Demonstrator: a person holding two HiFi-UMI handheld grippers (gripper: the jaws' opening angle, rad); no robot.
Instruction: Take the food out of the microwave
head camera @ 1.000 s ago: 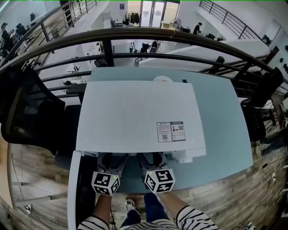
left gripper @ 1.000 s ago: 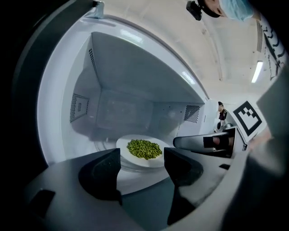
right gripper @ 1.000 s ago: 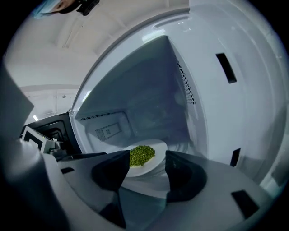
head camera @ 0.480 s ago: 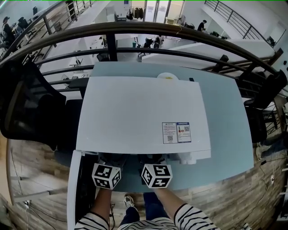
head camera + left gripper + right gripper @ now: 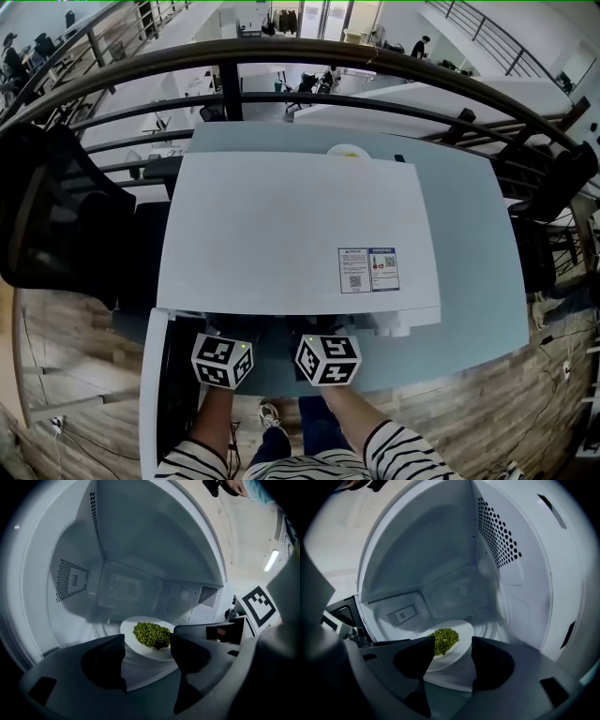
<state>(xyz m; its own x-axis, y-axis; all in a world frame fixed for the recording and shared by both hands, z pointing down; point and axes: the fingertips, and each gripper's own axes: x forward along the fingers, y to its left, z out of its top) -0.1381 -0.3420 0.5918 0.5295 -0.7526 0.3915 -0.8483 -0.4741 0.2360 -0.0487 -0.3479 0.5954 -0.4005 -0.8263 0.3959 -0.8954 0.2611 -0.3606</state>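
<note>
Left gripper view: a heap of green peas (image 5: 151,634) lies on a white plate (image 5: 130,627). The plate rests on the floor of the microwave (image 5: 140,541) cavity, near its middle, with perforated vents on the side walls. The left gripper (image 5: 148,642) has its jaws spread wide with nothing between them. The plate shows through the gap, just beyond the tips, and I cannot tell whether they touch it. The other gripper's marker cube (image 5: 259,606) shows at the right edge.

Right gripper view: the right gripper (image 5: 452,644) is likewise wide open and holds nothing. It points into the same cavity at the plate, which sits ahead of its jaw tips and slightly left.

Head view: both cubes sit side by side at the microwave's front edge, with the jaws hidden under its white top. The door (image 5: 150,394) stands swung open at the left. Two stickers (image 5: 368,269) lie on the top's right part. The microwave stands on a pale table (image 5: 473,281) beside a dark railing (image 5: 281,56). Striped sleeves (image 5: 403,455) show at the bottom.
</note>
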